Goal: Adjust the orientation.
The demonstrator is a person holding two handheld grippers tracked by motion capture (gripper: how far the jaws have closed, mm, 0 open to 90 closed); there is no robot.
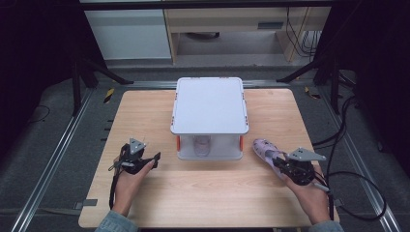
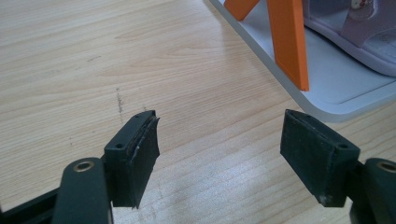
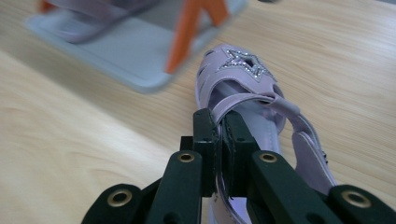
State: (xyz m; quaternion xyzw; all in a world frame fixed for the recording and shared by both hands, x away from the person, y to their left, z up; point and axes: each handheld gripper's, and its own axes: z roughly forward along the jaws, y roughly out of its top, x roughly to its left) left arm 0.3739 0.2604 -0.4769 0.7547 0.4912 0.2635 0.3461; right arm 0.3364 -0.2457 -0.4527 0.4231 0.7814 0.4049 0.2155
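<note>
Centre of the high view: white two-tier rack (image 1: 209, 104) with orange posts; a second sandal (image 1: 202, 145) sits on its lower shelf. Right gripper (image 1: 282, 161), lower right, jaws clamped on the side of a lilac sandal (image 1: 265, 150) just right of the rack. Left gripper (image 1: 151, 162), lower left, jaws spread, holding nothing, over bare wooden table (image 1: 203, 193).

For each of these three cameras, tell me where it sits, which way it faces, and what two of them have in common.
High view: fixed above the person's side, looking forward and down on the wooden table and the white two-tier rack; both forearms, hands and grippers show.
Left gripper view: rides the left gripper, jaws apart, facing the rack's lower shelf and an orange post.
Right gripper view: rides the right gripper, jaws closed on the purple sandal, facing the rack.
Shared: both gripper views show a second sandal on the lower shelf.
</note>
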